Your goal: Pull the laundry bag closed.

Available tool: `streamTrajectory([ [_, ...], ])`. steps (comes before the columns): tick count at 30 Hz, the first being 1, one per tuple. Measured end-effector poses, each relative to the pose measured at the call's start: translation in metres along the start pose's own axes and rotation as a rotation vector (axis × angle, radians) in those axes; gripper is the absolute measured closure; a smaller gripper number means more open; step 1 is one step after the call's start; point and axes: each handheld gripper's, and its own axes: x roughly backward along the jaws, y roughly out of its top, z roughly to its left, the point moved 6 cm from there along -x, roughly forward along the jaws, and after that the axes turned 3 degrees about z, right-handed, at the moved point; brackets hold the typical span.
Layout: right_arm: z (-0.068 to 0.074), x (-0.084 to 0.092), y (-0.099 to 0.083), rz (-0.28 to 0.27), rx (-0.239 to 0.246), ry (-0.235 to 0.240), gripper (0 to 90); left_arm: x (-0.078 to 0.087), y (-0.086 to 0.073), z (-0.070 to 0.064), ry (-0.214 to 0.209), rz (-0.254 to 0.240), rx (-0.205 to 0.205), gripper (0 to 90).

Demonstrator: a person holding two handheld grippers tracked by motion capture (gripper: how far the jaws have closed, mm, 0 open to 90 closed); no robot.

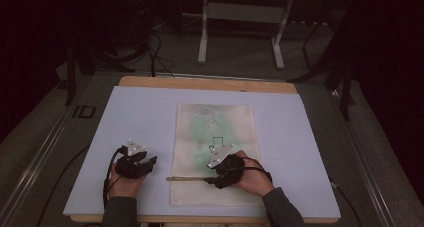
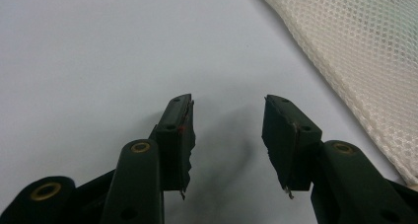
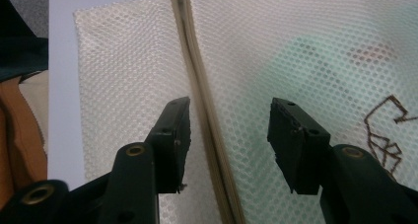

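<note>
Mesh laundry bag (image 1: 215,152) lies flat mid-board with something green inside, right gripper (image 3: 226,135) spread wide straddling its zipper (image 3: 199,93), left gripper (image 2: 227,135) also spread just off the bag's left edge, so I'd guess next is pinching the zipper pull.

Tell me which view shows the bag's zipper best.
The right gripper view: the zipper runs close up between the open right tool jaws. The high view shows it as a thin dark line. The left gripper view shows mesh of the bag.
</note>
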Motion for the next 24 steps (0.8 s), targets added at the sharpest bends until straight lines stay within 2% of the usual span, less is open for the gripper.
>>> streamTrajectory([
  [24, 0.006, -0.012, 0.017, 0.018, 0.045, 0.035, 51.7, -0.001, 0.000, 0.000, -0.003, 0.003, 0.000, 54.5],
])
